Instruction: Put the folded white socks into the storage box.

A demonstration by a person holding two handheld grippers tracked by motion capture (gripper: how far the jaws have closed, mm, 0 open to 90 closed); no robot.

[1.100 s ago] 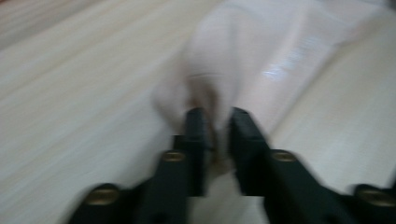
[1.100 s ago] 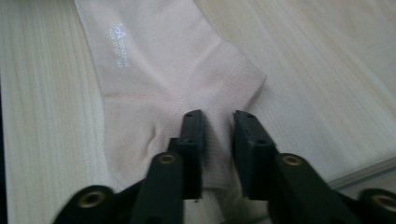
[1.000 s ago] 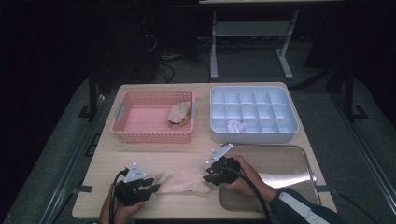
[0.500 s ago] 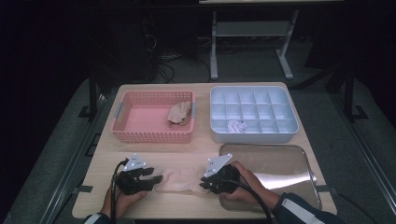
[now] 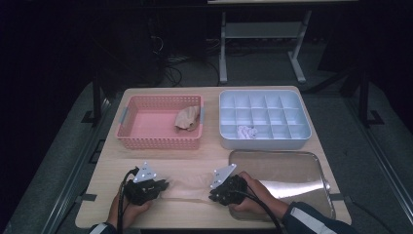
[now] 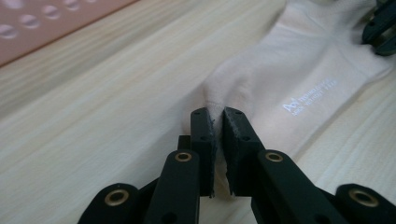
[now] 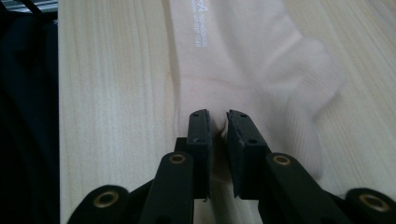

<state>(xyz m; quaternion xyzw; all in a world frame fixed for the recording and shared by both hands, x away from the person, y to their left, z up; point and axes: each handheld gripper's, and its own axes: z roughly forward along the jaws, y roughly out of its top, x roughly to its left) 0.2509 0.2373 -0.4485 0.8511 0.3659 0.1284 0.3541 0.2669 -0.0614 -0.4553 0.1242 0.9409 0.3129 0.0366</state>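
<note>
A pale sock (image 5: 187, 188) lies stretched flat on the near edge of a wooden table (image 5: 112, 165), pinched at each end by a hand-held gripper. The left gripper (image 5: 165, 185) clamps one end; in the left gripper view its jaws have just been closing and now stand narrow, with a fold of the sock (image 6: 280, 79) pressed between the pads. The right gripper (image 5: 213, 192) bites the other end, beside a steel tray (image 5: 292, 170); in the right gripper view its jaws are likewise drawn close, nipping the sock's (image 7: 243, 70) edge near the ribbed heel. Small white lettering shows on the fabric in both gripper views. The person's left hand (image 5: 122, 212) and right hand (image 5: 258, 195) come in from the bottom of the high view, each wrapped around its tool, a dark sleeve (image 5: 316, 222) covering the right forearm. Behind the sock, a pink basket (image 5: 146, 122) holds a crumpled tan cloth (image 5: 187, 118) at its right side. Next to it, a pale blue divider tray (image 5: 265, 119) holds a small white bundle (image 5: 246, 131) in a front-row compartment.
</note>
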